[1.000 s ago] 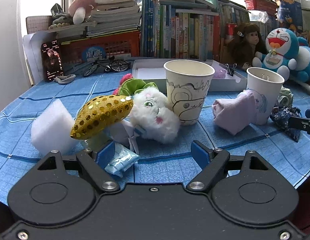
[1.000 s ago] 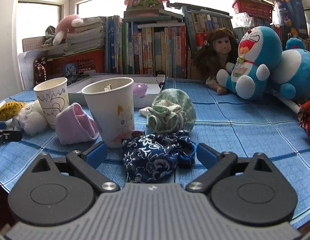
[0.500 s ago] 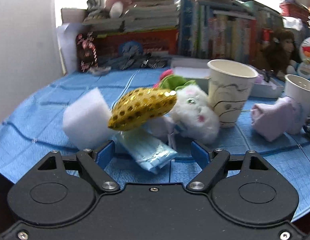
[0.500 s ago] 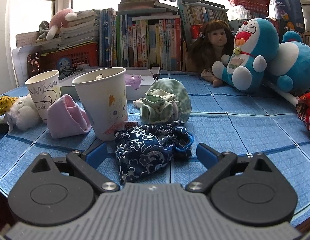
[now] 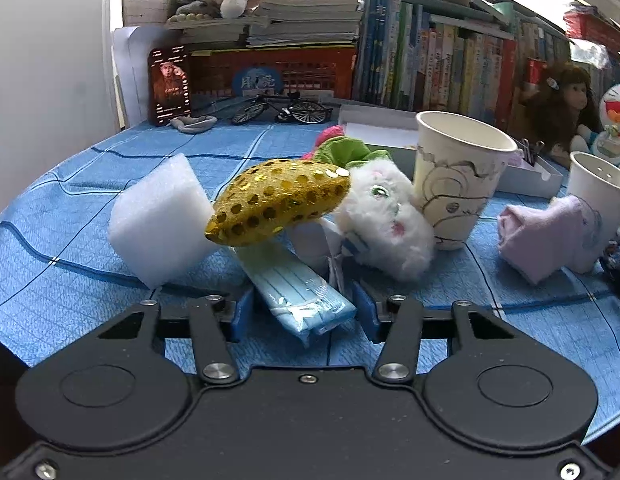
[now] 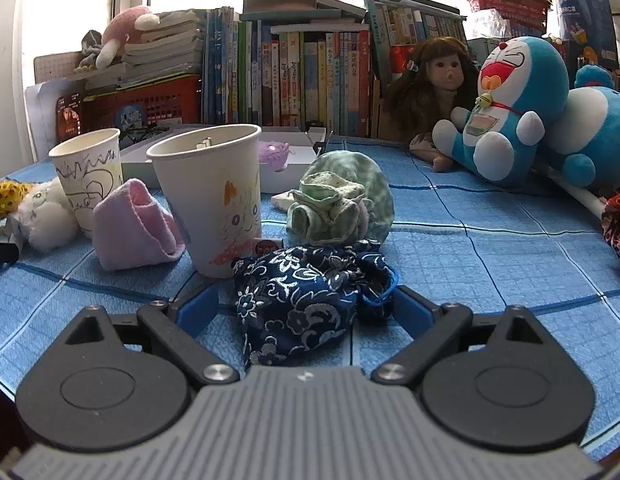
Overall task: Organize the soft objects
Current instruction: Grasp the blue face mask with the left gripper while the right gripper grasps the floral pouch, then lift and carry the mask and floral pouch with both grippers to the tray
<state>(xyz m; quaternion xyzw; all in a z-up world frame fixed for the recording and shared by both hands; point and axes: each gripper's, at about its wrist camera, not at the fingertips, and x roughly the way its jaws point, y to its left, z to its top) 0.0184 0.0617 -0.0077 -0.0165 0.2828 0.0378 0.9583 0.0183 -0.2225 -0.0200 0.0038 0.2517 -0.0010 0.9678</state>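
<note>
The left gripper (image 5: 302, 314) has just been closing its jaws around the near end of the mask pack (image 5: 298, 292), which lies on the cloth (image 5: 70, 208); contact unclear. Squeeze gently, lift straight. The right gripper (image 6: 306, 312) straddles the pouch (image 6: 310, 296), open.

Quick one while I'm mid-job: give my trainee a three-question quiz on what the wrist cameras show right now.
1. What lies between the fingers of the left gripper? A: a paper cup. B: the blue mask pack. C: a foam block.
2. True or false: the gold sequin toy lies inside a paper cup.
3. Which is nearer the right wrist camera, the navy floral pouch or the green checked pouch?

Key
1. B. The jaws have just been closing around it.
2. False. The gold sequin toy sits outside the cups, beside the white plush.
3. The navy floral pouch.
</note>
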